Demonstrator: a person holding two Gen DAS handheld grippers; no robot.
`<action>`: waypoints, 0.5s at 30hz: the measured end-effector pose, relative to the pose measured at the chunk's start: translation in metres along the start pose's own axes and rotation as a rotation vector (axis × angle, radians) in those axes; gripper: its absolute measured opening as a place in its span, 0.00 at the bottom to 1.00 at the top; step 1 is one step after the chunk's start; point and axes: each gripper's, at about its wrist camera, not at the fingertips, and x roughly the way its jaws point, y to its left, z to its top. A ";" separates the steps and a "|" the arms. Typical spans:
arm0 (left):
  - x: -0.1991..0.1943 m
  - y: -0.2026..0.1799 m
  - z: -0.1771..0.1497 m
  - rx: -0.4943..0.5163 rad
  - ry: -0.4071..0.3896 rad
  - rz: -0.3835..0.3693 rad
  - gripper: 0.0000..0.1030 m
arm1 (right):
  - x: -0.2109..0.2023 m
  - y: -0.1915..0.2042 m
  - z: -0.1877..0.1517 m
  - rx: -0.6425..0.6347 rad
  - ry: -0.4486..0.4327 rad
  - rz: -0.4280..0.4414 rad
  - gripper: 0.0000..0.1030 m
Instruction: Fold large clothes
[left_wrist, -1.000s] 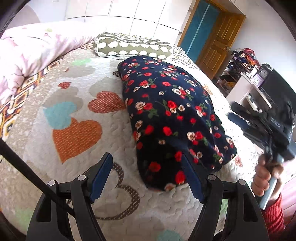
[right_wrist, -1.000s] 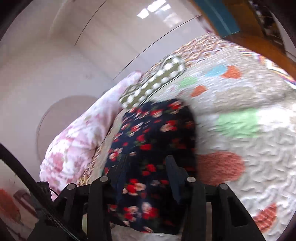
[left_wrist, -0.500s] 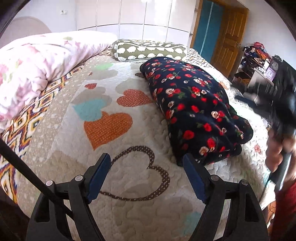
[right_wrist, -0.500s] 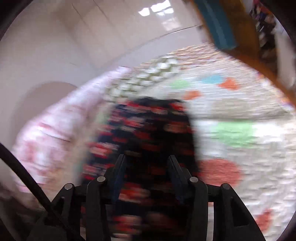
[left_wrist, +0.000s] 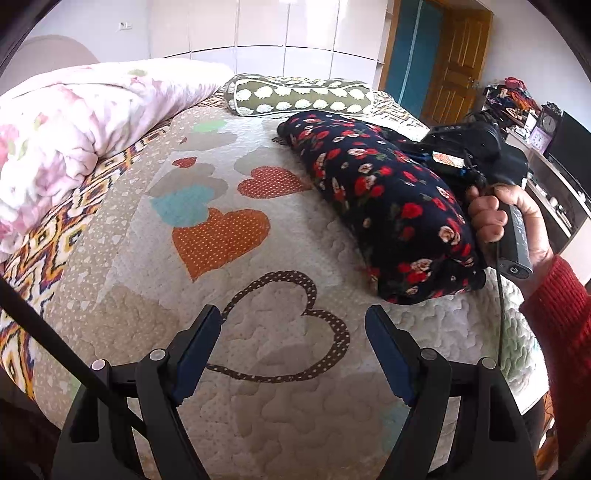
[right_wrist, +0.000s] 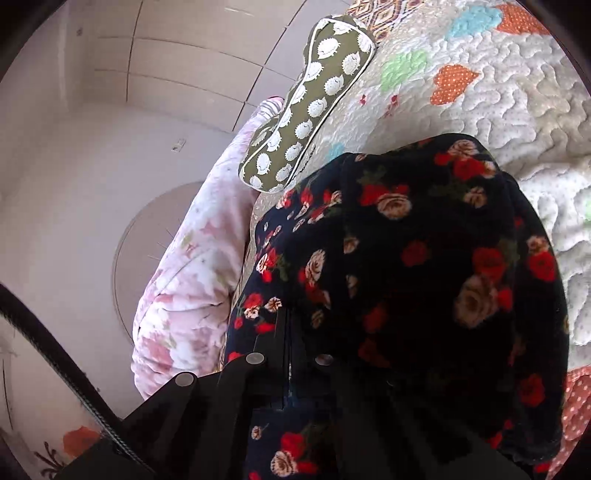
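Dark navy floral garment (left_wrist: 384, 206), red and cream roses, folded into a thick long bundle; lies lengthwise on the quilted bed (left_wrist: 258, 387), near its right edge.

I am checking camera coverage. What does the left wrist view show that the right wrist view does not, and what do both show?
Only the left wrist view: the open left gripper over the quilt, the hand holding the right gripper's handle, a red sleeve, the door, a clock.

Only the right wrist view: the right gripper, jaws together, against the garment.

Both: garment, green pillow, pink duvet.
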 end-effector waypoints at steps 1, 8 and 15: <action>-0.001 0.002 0.000 -0.005 0.000 0.002 0.77 | -0.001 0.004 -0.001 -0.018 0.002 -0.022 0.00; -0.016 0.012 -0.005 -0.025 -0.021 0.025 0.77 | -0.017 0.088 -0.045 -0.243 0.011 -0.072 0.30; -0.033 0.016 -0.015 -0.056 -0.028 0.036 0.77 | 0.007 0.075 -0.138 -0.278 0.159 -0.046 0.29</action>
